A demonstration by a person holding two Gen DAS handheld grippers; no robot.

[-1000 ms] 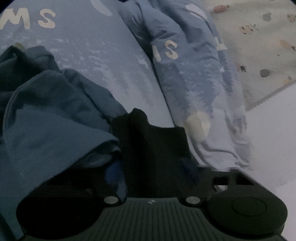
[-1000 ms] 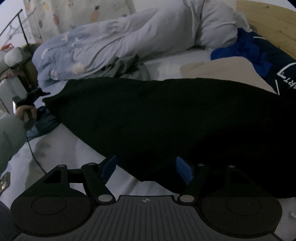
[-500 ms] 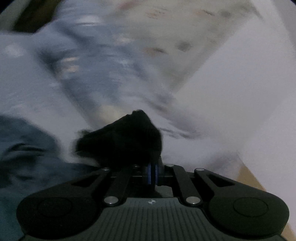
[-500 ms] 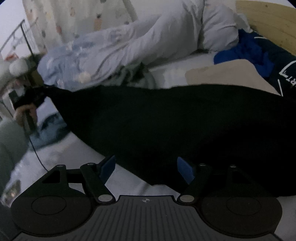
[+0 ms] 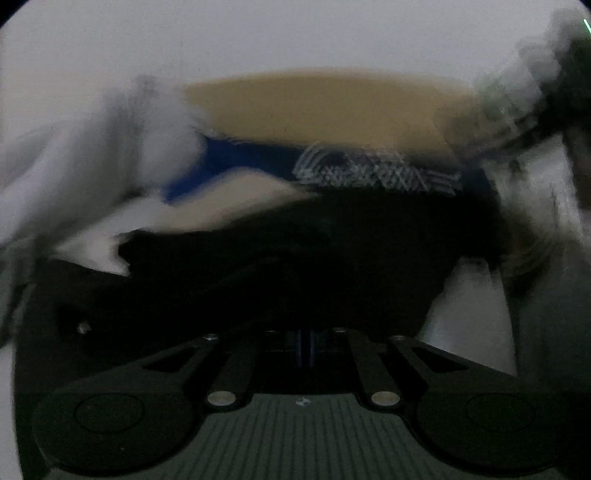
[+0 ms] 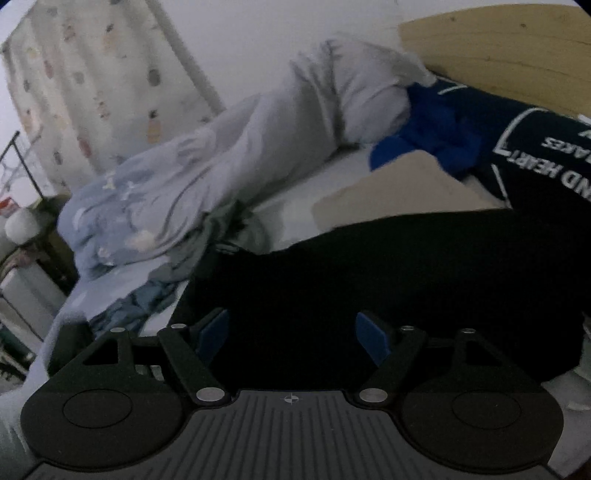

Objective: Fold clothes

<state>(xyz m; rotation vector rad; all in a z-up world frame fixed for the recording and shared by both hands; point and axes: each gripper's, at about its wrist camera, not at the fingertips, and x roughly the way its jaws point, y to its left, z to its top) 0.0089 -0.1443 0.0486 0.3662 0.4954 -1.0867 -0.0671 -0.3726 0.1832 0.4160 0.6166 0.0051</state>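
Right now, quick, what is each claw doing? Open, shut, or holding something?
Left claw: shut on the black garment.
Right claw: open, holding nothing, hovering just over the black garment.

light: dim | wall [image 6: 258, 33]: white | headboard [image 6: 509, 51]: pale wood | curtain [image 6: 92, 96]: fruit-print
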